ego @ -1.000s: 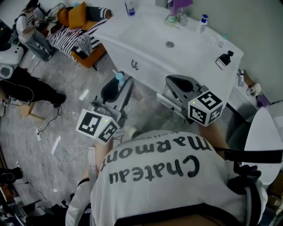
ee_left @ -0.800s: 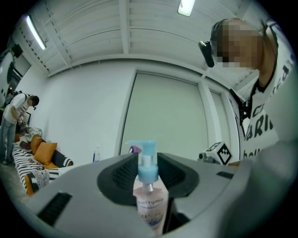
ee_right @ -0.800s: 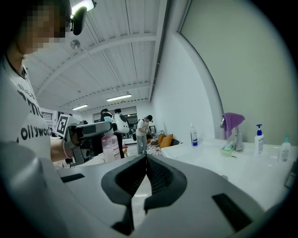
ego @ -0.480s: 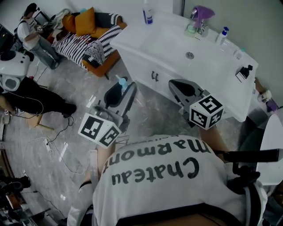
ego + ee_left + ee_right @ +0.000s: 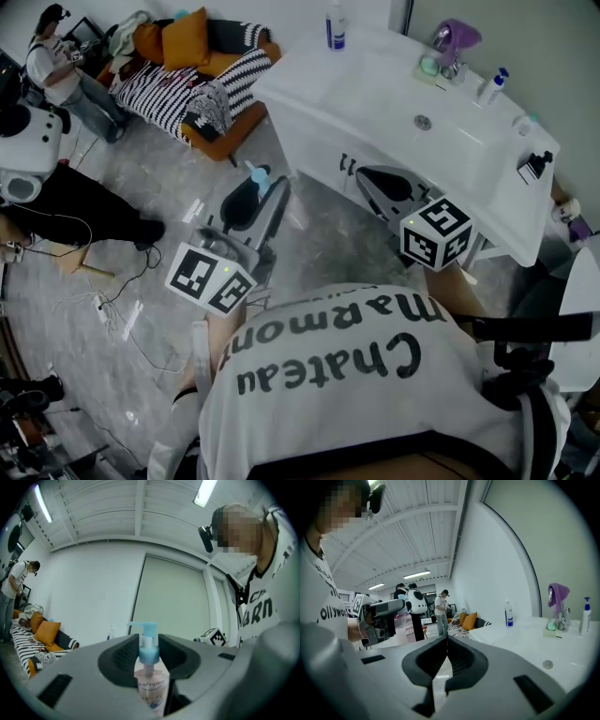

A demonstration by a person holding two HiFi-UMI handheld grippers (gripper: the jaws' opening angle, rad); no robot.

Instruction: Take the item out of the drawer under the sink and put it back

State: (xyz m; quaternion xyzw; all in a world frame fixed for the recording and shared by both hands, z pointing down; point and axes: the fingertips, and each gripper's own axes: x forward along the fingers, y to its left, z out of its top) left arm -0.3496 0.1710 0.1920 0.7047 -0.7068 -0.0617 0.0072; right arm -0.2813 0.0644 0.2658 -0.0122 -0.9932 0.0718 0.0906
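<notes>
Head view: the left claw (image 5: pixel 265 181) carries the clear pump bottle with light-blue head (image 5: pixel 256 175) over open grey marble floor (image 5: pixel 314 234), apart from the front edge of the white sink worktop (image 5: pixel 309 89) (the right claw (image 5: pixel 367 174) is nearer to that edge). Left gripper view: the jaws are clamped on the bottle. Right gripper view: the jaws are together, with nothing between them, and the worktop edge runs at the right.

An orange sofa (image 5: pixel 221 127) stands at the far left, with a black-and-white striped blanket (image 5: pixel 173 89) and an orange cushion (image 5: pixel 184 36) on it. A person (image 5: pixel 56 67) stands just left of it, and nearer on that side is a rounded white machine (image 5: pixel 26 136). Cables (image 5: pixel 108 305) trail over the grey marble floor (image 5: pixel 169 173). Far right stand a tall white bottle (image 5: pixel 335 26), a purple cloth (image 5: pixel 457 36) and a small black pump dispenser (image 5: pixel 536 167)
</notes>
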